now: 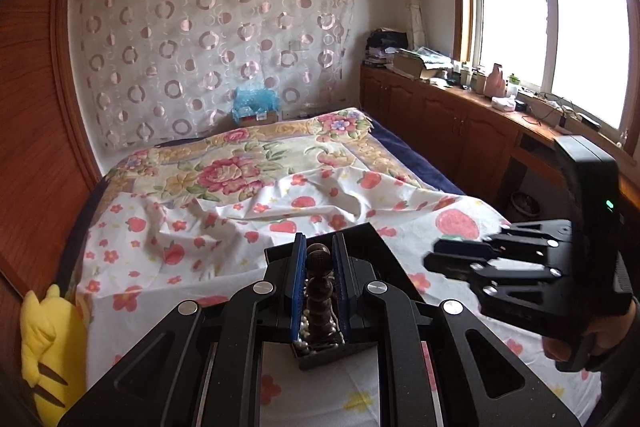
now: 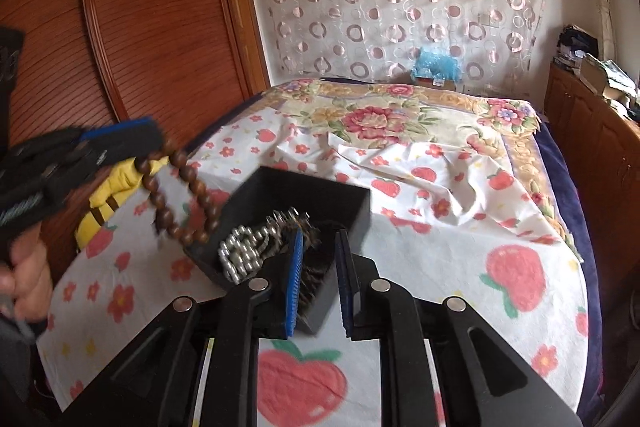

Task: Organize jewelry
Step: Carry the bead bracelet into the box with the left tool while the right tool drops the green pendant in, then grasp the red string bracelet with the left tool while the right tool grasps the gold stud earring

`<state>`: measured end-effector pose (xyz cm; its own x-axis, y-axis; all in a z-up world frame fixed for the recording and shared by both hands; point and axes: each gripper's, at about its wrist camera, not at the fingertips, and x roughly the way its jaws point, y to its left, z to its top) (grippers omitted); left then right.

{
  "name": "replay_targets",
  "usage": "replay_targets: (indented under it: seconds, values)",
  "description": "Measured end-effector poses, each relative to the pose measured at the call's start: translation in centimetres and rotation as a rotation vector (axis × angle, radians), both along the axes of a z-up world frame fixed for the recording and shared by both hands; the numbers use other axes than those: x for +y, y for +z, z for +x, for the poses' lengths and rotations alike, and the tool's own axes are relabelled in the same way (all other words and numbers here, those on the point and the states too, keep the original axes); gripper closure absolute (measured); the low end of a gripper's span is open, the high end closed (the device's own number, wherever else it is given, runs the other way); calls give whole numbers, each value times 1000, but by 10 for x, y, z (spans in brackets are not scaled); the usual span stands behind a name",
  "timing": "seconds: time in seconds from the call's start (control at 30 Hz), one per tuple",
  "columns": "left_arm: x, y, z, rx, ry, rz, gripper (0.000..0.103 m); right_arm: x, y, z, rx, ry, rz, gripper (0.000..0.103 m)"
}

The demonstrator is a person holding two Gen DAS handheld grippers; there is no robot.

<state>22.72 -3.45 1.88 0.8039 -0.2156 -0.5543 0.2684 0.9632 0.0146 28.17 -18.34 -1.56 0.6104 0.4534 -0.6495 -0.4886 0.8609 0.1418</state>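
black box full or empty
Not empty: the black box on the bed holds a silver bead strand and other tangled jewelry, with bare space at its far end.

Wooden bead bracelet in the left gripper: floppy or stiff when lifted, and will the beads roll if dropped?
Likely floppy: the wooden bead bracelet droops as a loose loop from the left gripper. Probably light, since pinching a few beads carries it. Strung beads should slump rather than roll, whether onto the bedsheet or into the black box.

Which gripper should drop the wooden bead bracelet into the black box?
Left. The left gripper already pinches the wooden bead bracelet, hanging beside the black box. The right gripper holds nothing, jaws apart.
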Motion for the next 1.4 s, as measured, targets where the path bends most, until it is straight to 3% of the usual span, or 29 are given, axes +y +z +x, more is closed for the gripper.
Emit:
replay_targets:
  seconds: [0.5, 0.53, 0.67, 0.9, 1.1, 1.27, 1.33, 1.4]
  values:
    - [-16, -18, 62, 67, 58, 51, 90, -36, -24, -34, -22, 8, -51, 84]
    - [-17, -19, 61, 67, 58, 53, 88, -36, -25, -39, -27, 14, -53, 84]
    - [-17, -25, 49, 64, 58, 58, 52, -39, -25, -56, -37, 24, -50, 84]
    - [-10, -40, 25, 93, 45, 29, 27, -35, -31, -82, -42, 53, -77, 84]
    - [2, -58, -8, 109, 20, 31, 18, -27, -48, -95, -13, 77, -122, 84]
    - [10, -73, -37, 137, -7, 45, 18, -21, -59, -100, 11, 96, -157, 84]
    - [14, -80, -47, 165, -19, 41, 18, -21, -62, -100, 22, 99, -159, 72]
    - [19, -86, -58, 172, -21, 42, 18, -19, -65, -100, 29, 100, -167, 70]
